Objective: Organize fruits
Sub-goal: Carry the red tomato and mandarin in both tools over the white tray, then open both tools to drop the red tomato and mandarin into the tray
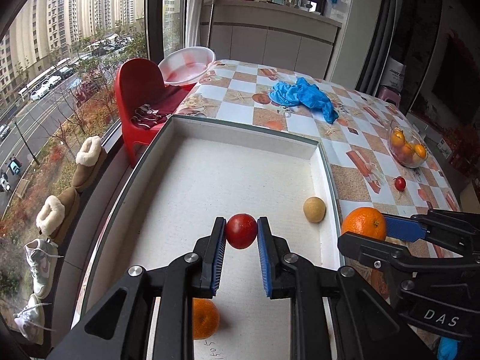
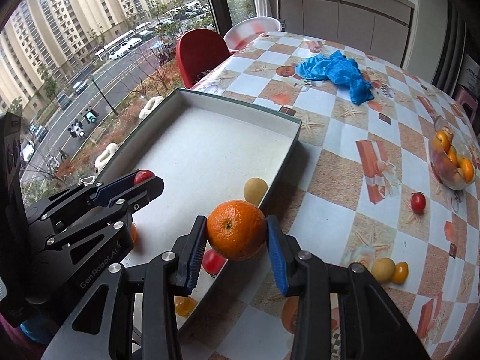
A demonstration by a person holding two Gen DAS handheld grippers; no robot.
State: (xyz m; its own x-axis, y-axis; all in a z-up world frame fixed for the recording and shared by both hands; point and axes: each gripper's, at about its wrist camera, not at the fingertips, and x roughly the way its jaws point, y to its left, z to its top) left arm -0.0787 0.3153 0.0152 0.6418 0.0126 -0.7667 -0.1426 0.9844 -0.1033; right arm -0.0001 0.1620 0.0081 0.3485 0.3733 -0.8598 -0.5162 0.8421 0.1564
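Left gripper (image 1: 241, 231) being squeezed on a red tomato (image 1: 241, 230) over the white tray (image 1: 240, 138), right gripper (image 2: 237, 234) being squeezed on an orange (image 2: 235, 229) above the tray's edge, glass bowl (image 2: 453, 162) being left well apart.

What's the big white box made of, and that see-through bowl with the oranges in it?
The box looks like cardboard: thin straight walls, a matte, slightly fuzzy white inside and a dark outer skin. The bowl looks like clear glass, or maybe hard plastic: the fruit shows through it and its rim glints.

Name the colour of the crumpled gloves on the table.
Bright blue gloves; clearest in the right wrist view.
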